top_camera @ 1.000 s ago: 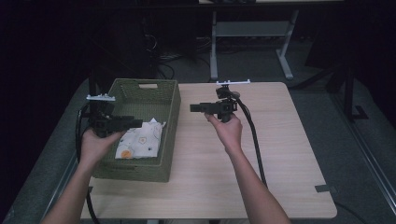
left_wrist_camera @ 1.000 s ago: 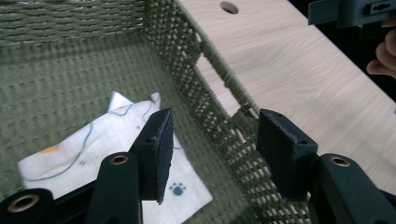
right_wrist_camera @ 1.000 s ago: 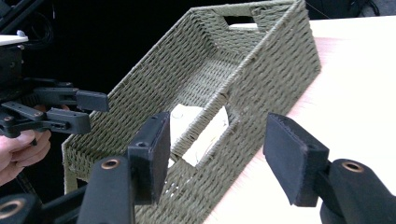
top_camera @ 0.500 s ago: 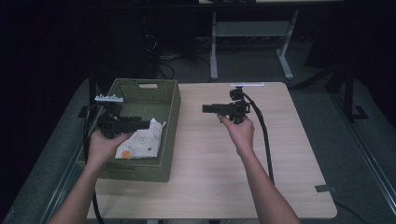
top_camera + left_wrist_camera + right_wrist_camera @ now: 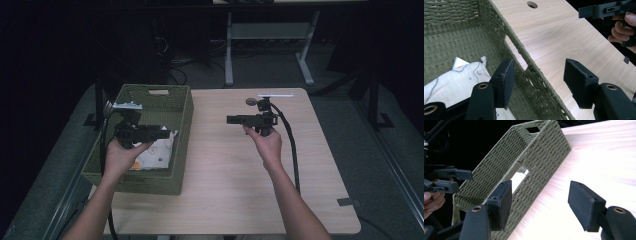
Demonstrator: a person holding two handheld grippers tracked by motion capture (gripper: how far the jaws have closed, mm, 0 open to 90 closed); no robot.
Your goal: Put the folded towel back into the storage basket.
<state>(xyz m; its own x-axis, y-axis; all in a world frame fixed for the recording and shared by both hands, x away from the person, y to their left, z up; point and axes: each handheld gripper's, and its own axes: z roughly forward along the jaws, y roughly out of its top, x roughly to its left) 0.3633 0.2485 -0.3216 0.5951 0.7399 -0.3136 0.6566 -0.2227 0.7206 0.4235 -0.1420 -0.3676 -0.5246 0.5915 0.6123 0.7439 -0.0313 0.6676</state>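
Basket (image 5: 180, 125): olive green, woven weave. Cloth (image 5: 456, 75) inside: white, thin grey lines, small specks. Table (image 5: 225, 170): pale wood grain. Grippers (image 5: 165, 132) (image 5: 231, 120): black throughout.

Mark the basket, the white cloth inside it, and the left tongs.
basket (image 5: 182, 107): high view, right rim.
cloth (image 5: 456, 76): left gripper view, middle of the cloth on the basket floor.
left tongs (image 5: 537, 83): left gripper view, midway between the open tips.

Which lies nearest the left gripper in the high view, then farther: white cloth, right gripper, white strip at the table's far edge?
1. White cloth, in the basket under the left gripper.
2. Right gripper, over mid-table.
3. White strip, far right edge.
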